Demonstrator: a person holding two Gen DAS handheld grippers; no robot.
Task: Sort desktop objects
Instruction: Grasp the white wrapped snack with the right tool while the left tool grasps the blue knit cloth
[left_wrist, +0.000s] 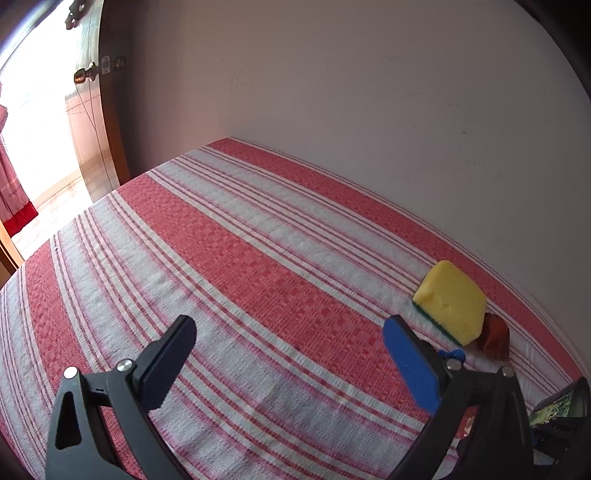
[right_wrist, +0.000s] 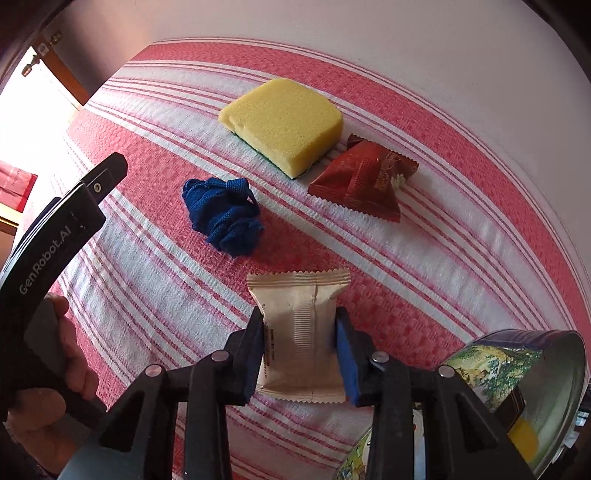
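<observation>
A table under a red-and-white striped cloth (right_wrist: 461, 236) stands with its far edge against a wall. Near that edge lie a yellow sponge (right_wrist: 284, 122) and, just beside it, a red wrapped packet (right_wrist: 364, 182). A crumpled blue cloth (right_wrist: 223, 216) and a beige packet (right_wrist: 301, 332) lie nearer. A printed tin (right_wrist: 517, 373) sits at the right.

You're working in a home, in a lived-in room rather than a lab or shop. Your desk (left_wrist: 258, 258) wears a woven red-and-white striped cloth and stands against a plain painted wall (left_wrist: 351, 92) — beside it a wooden door (left_wrist: 92, 122) with a brass knob (left_wrist: 84, 75) opens onto bright daylight and a red curtain (left_wrist: 14, 192). A sponge (right_wrist: 284, 123), wrapped snacks and a printed tin (right_wrist: 517, 373) lie about — ordinary household things.
</observation>
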